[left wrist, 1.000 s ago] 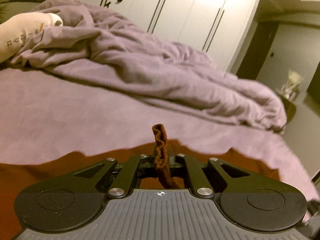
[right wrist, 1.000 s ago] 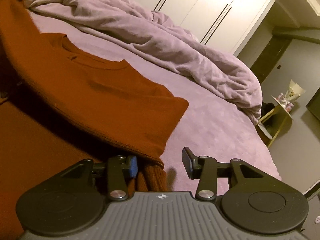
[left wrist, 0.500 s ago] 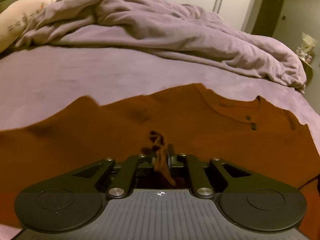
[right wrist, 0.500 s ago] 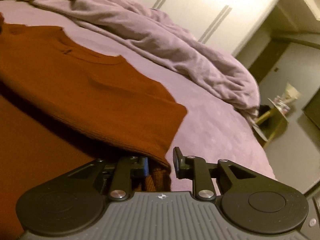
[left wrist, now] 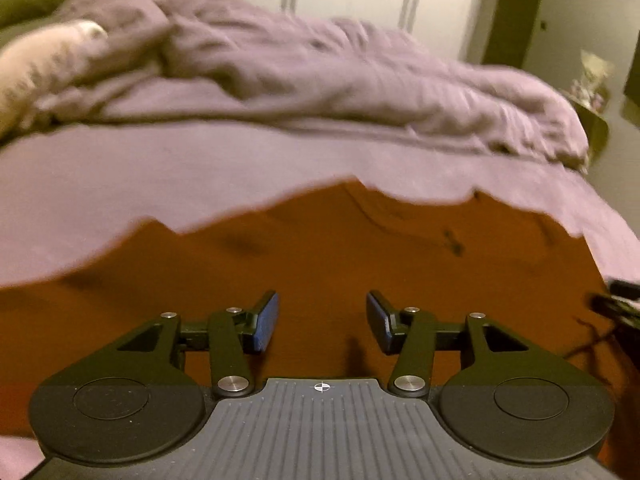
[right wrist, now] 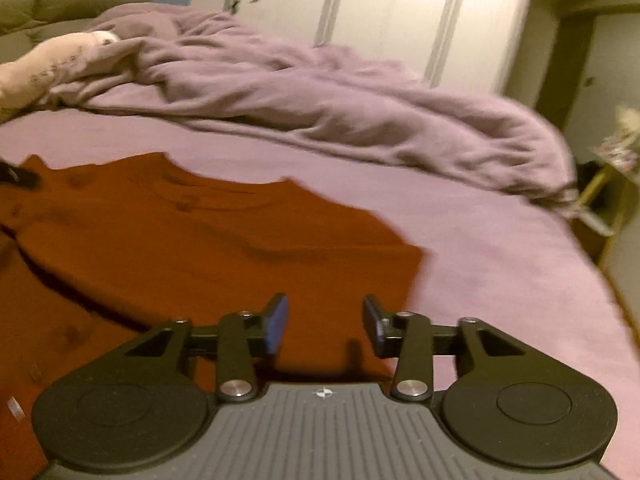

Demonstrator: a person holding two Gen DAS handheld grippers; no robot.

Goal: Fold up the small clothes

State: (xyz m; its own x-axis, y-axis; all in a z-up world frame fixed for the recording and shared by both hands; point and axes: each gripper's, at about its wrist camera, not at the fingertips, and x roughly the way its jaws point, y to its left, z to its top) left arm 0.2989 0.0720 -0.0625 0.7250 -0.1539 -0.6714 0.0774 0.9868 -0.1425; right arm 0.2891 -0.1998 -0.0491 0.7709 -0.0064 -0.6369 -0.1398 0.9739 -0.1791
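A rust-orange shirt (left wrist: 320, 264) lies folded over on the purple bed sheet (left wrist: 160, 168), its neckline towards the far side. My left gripper (left wrist: 322, 320) hovers over the cloth with its jaws opening and nothing between the blue pads. In the right wrist view the same shirt (right wrist: 208, 236) spreads to the left, its folded corner near the middle. My right gripper (right wrist: 324, 326) sits over that near edge, jaws opening, with no cloth pinched. The tip of the right gripper (left wrist: 616, 300) shows at the right edge of the left wrist view.
A crumpled purple duvet (right wrist: 320, 96) is heaped across the far side of the bed, with a pale pillow (right wrist: 48, 60) at the far left. White wardrobe doors (right wrist: 360, 8) stand behind. A small side table (right wrist: 612, 184) is beyond the bed's right edge.
My left gripper let go of the bunched orange cloth it pinched and its jaws spread apart. My right gripper also released the shirt's edge and lifted; the shirt now lies flat.
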